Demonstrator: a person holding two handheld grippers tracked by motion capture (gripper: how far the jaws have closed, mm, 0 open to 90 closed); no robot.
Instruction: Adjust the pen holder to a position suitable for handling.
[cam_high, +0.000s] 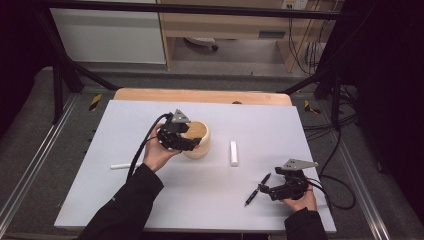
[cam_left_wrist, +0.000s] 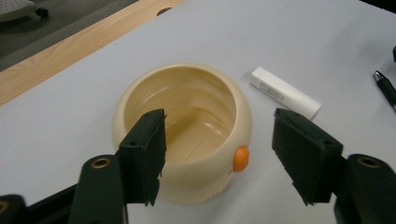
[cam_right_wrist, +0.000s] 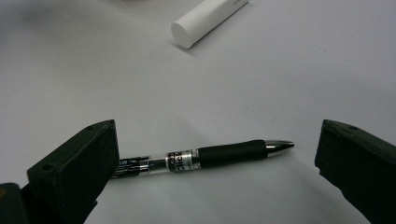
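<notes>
Left gripper (cam_left_wrist: 219, 158) astride bowl (cam_left_wrist: 187, 107) (orange button (cam_left_wrist: 241, 158))

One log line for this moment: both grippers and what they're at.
left hand-held gripper: open, one jaw inside the bowl | right hand-held gripper: open, astride pen | pen: flat on table

Count on table: one cream bowl (cam_high: 198, 140) under the left claw's spread jaws. One black pen (cam_high: 257, 189) between the right claw's parted jaws. Two white sticks: one (cam_high: 233, 152) between the two claws, one (cam_high: 122, 166) outboard of the left claw.
</notes>
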